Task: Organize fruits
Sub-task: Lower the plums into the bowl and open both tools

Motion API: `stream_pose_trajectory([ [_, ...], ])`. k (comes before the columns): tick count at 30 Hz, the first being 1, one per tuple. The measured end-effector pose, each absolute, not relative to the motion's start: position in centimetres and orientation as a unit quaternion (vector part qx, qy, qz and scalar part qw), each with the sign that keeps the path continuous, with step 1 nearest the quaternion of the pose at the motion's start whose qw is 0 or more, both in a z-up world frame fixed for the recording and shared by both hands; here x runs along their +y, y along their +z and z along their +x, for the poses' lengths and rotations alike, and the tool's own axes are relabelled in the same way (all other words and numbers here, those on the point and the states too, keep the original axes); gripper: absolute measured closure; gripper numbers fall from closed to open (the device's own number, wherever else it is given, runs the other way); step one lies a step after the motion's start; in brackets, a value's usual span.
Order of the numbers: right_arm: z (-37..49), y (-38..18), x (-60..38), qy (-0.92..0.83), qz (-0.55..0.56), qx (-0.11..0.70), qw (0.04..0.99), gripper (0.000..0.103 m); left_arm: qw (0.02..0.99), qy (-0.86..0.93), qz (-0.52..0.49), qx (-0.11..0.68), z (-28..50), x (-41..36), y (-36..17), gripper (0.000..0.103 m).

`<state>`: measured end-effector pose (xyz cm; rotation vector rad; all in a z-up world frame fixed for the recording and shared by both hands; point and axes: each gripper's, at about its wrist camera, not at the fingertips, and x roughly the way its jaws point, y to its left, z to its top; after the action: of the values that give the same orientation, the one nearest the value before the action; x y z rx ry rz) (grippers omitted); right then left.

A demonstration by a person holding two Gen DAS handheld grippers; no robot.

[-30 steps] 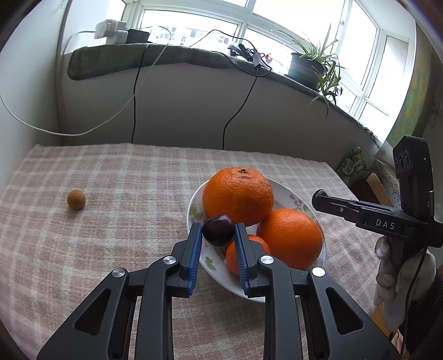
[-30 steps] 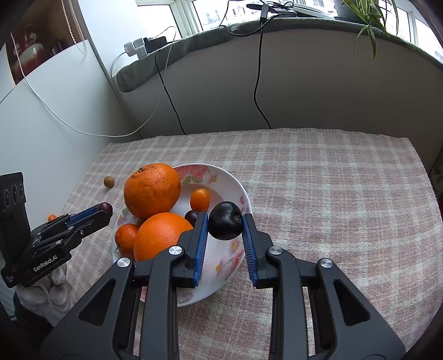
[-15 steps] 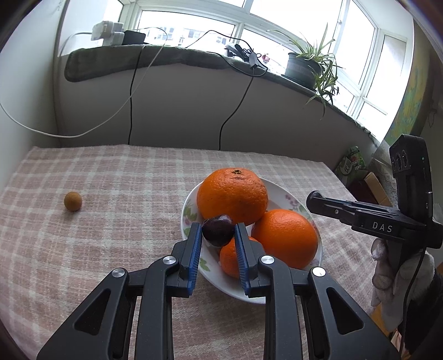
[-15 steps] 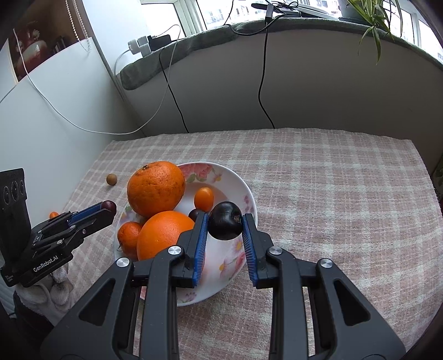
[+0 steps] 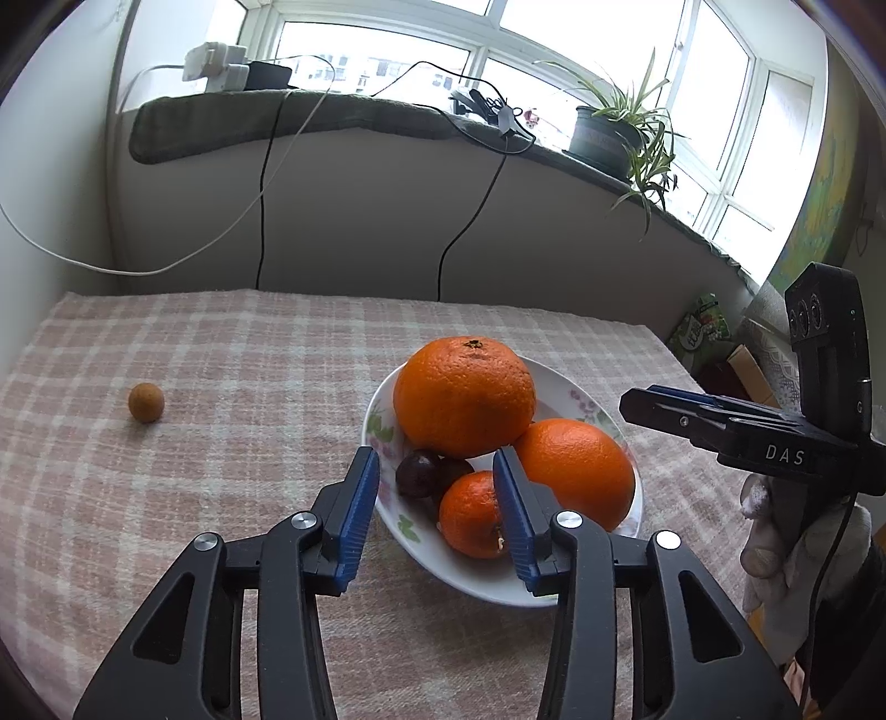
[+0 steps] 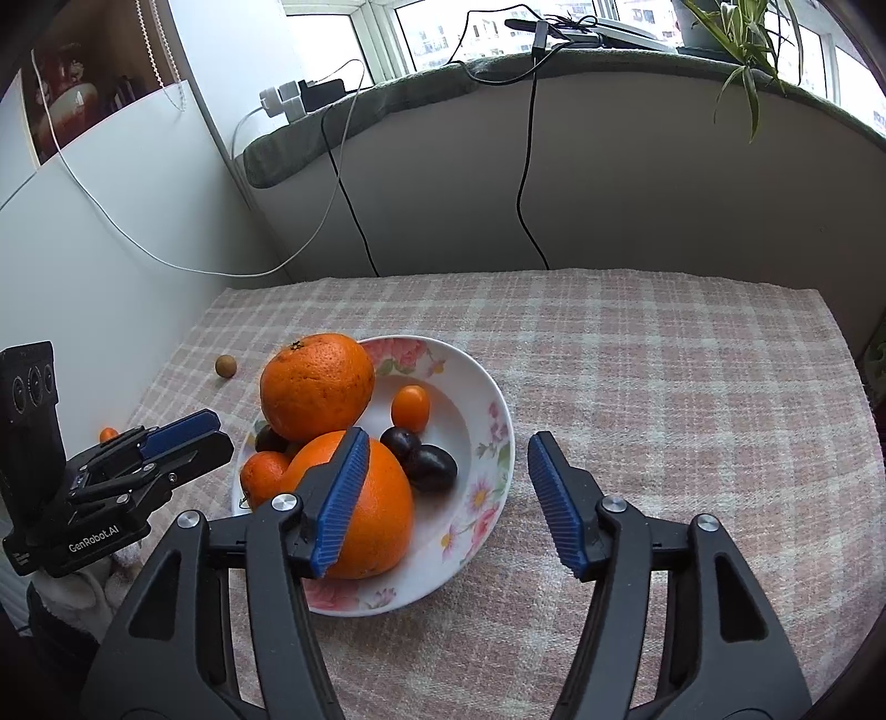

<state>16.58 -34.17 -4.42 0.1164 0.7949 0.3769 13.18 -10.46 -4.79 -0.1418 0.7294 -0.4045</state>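
Over floral bowl (image 6: 501,421) on checked worktop (image 6: 664,387), we see left gripper (image 5: 437,498) and right gripper (image 6: 446,498) jaws opening, nothing between pads. Dark plums (image 6: 429,468) lie in bowl beside oranges (image 6: 317,385). Risk: round fruit rolling (pile sits loose), jaws nudging bowl rim. Small brown fruit (image 5: 146,402) waits apart on cloth. Bowl's near side hidden behind jaws; tiny orange fruit (image 6: 108,433) half cut off.

Daylit windows (image 5: 387,50) above a plant-topped sill (image 5: 310,119); checked tablecloth (image 5: 221,360).
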Motion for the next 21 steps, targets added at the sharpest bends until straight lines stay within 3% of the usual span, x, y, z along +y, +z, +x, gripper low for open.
stream_pose_trajectory([
  [3, 16.51, -4.30, -34.23, 0.178, 0.055, 0.381, 0.906, 0.028, 0.912, -0.200, -0.072, 0.352, 13.07, -10.42, -4.76, 0.047],
  [14, 16.32, -3.92, -34.73, 0.160, 0.054, 0.374, 0.912, 0.017, 0.914, -0.190, -0.079, 0.350, 12.80, -9.86, -4.58, 0.022],
  [21, 16.14, -3.54, -34.59, 0.149, 0.041, 0.372, 0.915, 0.015, 0.913, -0.166, -0.063, 0.368, 12.92, -9.78, -4.89, 0.021],
])
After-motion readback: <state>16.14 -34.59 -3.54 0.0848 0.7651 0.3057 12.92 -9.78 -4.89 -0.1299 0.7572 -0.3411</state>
